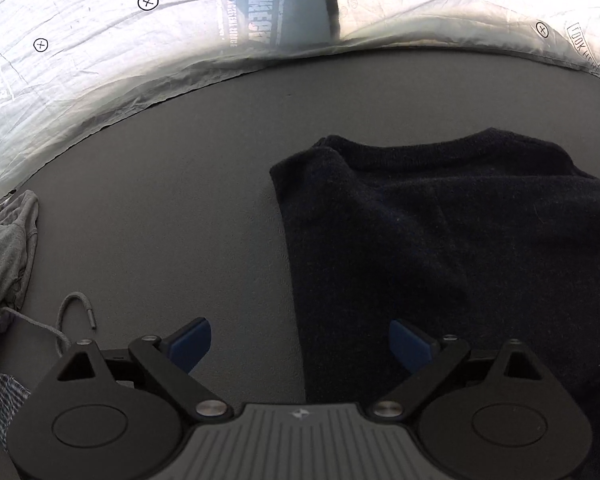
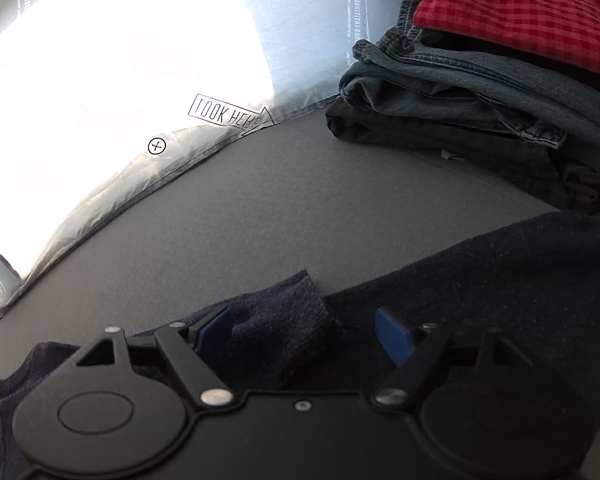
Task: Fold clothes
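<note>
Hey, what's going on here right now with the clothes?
A person is folding clothes with two hand-held grippers. A dark sweater lies on the grey table. The left hand-held gripper is open over the sweater's edge, holding nothing. The right hand-held gripper is open too, a fold of the sweater lying loose between its fingers. Folded jeans and a red checked shirt are stacked nearby; grey clothes wait aside.

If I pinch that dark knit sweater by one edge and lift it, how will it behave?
The dark sweater would probably droop limply, since its folded corner already slumps in soft creases. The fuzzy knit looks grippy rather than slippery. Pushed, it would likely bunch on the matte grey surface instead of sliding.
</note>
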The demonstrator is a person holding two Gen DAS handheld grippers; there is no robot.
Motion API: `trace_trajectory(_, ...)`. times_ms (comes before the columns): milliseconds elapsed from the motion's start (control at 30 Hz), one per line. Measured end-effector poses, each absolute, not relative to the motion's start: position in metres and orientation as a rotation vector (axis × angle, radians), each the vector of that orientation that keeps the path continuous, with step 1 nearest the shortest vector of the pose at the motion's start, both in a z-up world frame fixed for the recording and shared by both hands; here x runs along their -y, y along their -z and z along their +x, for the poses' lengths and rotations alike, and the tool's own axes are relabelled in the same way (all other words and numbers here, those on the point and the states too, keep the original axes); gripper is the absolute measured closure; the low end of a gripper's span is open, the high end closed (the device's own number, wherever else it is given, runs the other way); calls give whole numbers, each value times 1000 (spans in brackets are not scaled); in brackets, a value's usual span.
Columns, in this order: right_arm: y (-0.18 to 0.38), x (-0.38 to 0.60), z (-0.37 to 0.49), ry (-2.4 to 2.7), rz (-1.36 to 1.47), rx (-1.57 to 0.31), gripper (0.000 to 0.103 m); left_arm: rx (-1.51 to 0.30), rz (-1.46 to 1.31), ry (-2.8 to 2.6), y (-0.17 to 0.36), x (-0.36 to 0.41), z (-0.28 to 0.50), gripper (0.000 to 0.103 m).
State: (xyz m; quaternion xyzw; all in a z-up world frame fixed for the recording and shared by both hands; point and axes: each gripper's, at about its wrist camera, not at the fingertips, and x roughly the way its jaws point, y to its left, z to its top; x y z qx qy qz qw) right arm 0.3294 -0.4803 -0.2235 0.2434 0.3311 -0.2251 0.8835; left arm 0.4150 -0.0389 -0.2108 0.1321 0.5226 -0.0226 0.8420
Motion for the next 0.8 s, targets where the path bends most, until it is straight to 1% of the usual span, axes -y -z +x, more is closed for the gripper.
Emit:
trace_trajectory(33,225,481,331,455,518,-697,24,-1129,281,47,211,36,405,7)
trace_trajectory(67,226,482,333,440,529,-706,27,-1154,283,44,212,34,395,7)
trace_trajectory(133,228,481,338,417,540,-732,63,-1207,278,27,210,27,376,7)
trace_trajectory(167,228,479,339,420,530,-740,69,-1220,273,14,209,24,368,7)
trace_trajectory(200,227,475,340,419,511,-748,82,-1233,267,2,207,21,360,6)
trace_trajectory(400,202,462,321,329,601,-664,89,-1272,251,0,216,16,327,5)
trace_trajectory(467,190,454,312,284,639,-626,90,-1280,250,5,221,15,321,4)
trace_trajectory(533,180,443,301,229,686,-599,90,-1279,243,11,227,13,318,0)
trace_trajectory(667,168,414,281,148,772,-577,91,-1249,183,25,229,6,314,0)
trace_trajectory(800,170,387,260,35,964,-548,91,-1238,53,29,234,-10,310,0)
